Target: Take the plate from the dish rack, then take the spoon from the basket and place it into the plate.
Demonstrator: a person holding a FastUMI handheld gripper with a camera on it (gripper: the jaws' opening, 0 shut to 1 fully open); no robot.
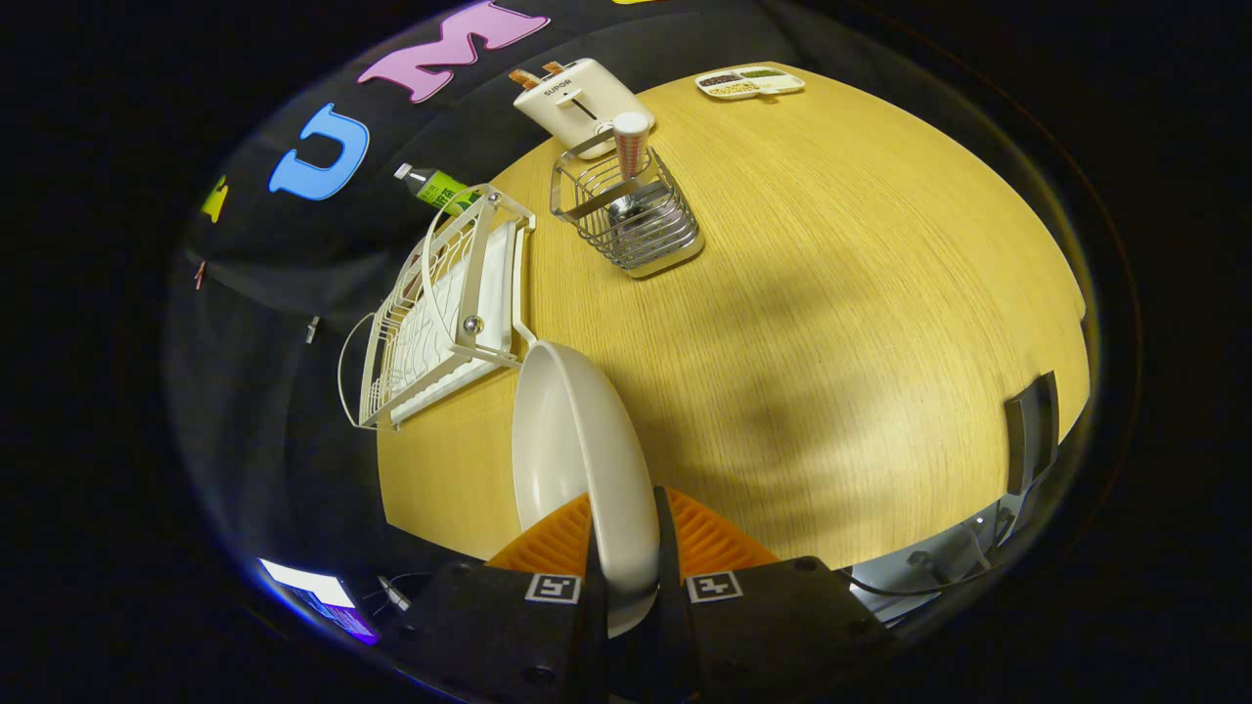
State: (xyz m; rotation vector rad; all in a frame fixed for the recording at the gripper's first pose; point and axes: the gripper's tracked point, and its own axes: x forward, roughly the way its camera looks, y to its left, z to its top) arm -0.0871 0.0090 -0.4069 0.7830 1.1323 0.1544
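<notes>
I see the plate (577, 460) as a plain white, smooth and glossy dish with a shallow hollow and a rounded rim, without any pattern. It stands on its edge between the two fingers (548, 543), so I look at it almost from the side; its hollow face turns to the left, toward the dish rack (440, 313), and its back turns to the right, over the open wooden table (831, 293). Its long axis runs away from me, from the fingers forward and a little to the left, and the far rim ends just beside the near corner of the dish rack; I cannot tell if they touch. The gripper (626, 557) is opened only as much as the plate is thick, and both fingers press on the lower rim, one on each face, so it pinches the plate and carries it above the table. The dish rack is a white wire frame with a white tray under it, lying at the left edge of the table. Beyond it, further on the table, stands the wire basket (631, 220), and in it the spoon (631, 147) stands upright with its pale handle end up. Behind the basket I see a white toaster (577, 98), to its left a bottle (435, 186) with a green label, and far at the back a small flat tray (750, 82).
</notes>
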